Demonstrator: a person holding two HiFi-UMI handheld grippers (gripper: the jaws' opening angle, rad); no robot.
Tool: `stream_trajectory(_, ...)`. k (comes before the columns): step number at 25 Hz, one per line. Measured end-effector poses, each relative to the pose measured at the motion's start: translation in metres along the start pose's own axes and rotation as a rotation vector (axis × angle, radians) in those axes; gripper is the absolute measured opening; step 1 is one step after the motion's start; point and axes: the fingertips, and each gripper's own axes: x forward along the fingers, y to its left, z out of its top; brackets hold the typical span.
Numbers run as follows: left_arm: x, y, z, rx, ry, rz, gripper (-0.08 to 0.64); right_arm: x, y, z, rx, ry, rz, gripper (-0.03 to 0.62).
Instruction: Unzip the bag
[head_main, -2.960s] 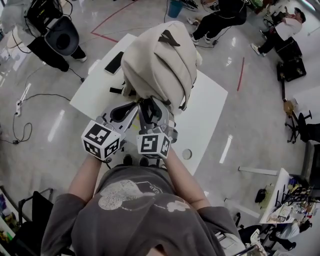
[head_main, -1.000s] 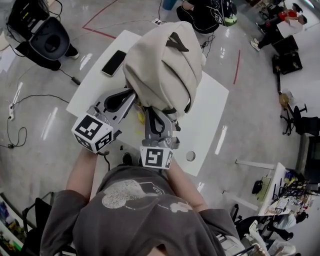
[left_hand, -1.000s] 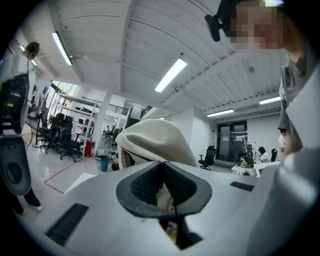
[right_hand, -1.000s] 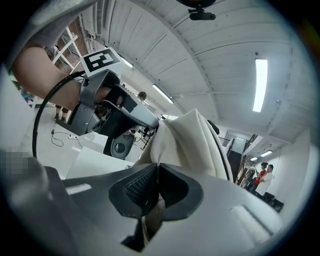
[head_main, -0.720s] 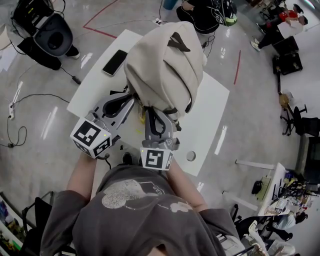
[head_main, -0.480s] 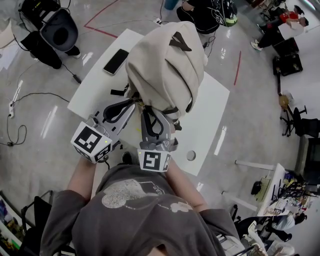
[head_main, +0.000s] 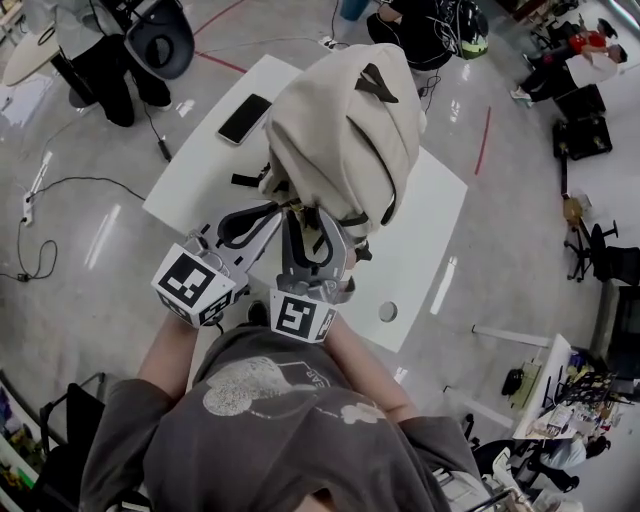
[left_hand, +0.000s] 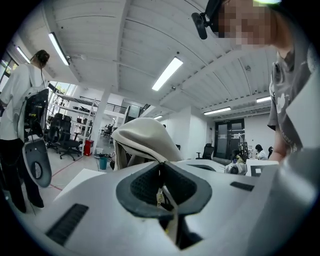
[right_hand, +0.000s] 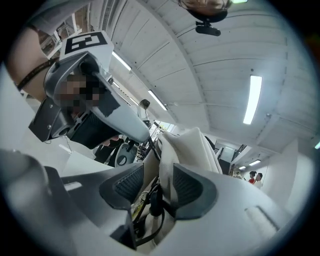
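Note:
A cream backpack (head_main: 340, 130) stands upright on the white table (head_main: 195, 175). My left gripper (head_main: 283, 207) reaches level to the bag's near lower edge. In the left gripper view, this gripper (left_hand: 160, 171) is shut on a thin zipper pull (left_hand: 159, 196), with the bag (left_hand: 142, 140) just beyond. My right gripper (head_main: 318, 214) sits right beside it at the same edge. Its jaws have just been opening and now stand open (right_hand: 159, 182). A fold of bag fabric (right_hand: 187, 145) and a black strap loop (right_hand: 152, 202) lie loose between them.
A black phone (head_main: 245, 118) lies at the table's far left corner. A round hole (head_main: 388, 312) is near the table's front edge. Chairs, cables and seated people ring the table on the glossy floor. The left gripper's body (right_hand: 95, 95) is close on the left in the right gripper view.
The right gripper's jaws have spread apart at the bag's lower edge. The left gripper has shifted a little along the near side, still shut on the pull.

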Motion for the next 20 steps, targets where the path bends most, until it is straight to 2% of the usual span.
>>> stream_trajectory(4,-0.001,-0.005,-0.002,-0.001,0.011,-0.031,0.037,0.016,-0.003,-0.002,-0.032,0.033,-0.021,0.177)
stream_trajectory(5,0.0,-0.007,-0.002,0.001,0.011,-0.034,0.037,0.018,-0.005,-0.003,-0.047,0.039,-0.036,0.156)
stream_trajectory(6,0.0,-0.007,-0.001,0.0,0.011,-0.032,0.037,0.019,-0.008,-0.004,-0.054,0.042,-0.043,0.096)
stream_trajectory(10,0.005,0.008,-0.003,0.024,0.034,-0.014,0.037,0.017,-0.014,-0.008,-0.012,0.036,0.018,0.058)
stream_trajectory(14,0.025,0.025,-0.003,0.075,0.04,-0.021,0.037,0.014,-0.021,-0.008,-0.004,0.03,0.062,0.051)
stream_trajectory(16,0.036,0.027,0.004,0.048,0.013,-0.047,0.037,0.013,-0.021,-0.01,0.002,0.032,0.084,0.049)
stream_trajectory(20,0.045,0.026,0.011,-0.08,-0.044,-0.098,0.037,0.012,-0.022,-0.013,0.015,0.035,0.098,0.048)
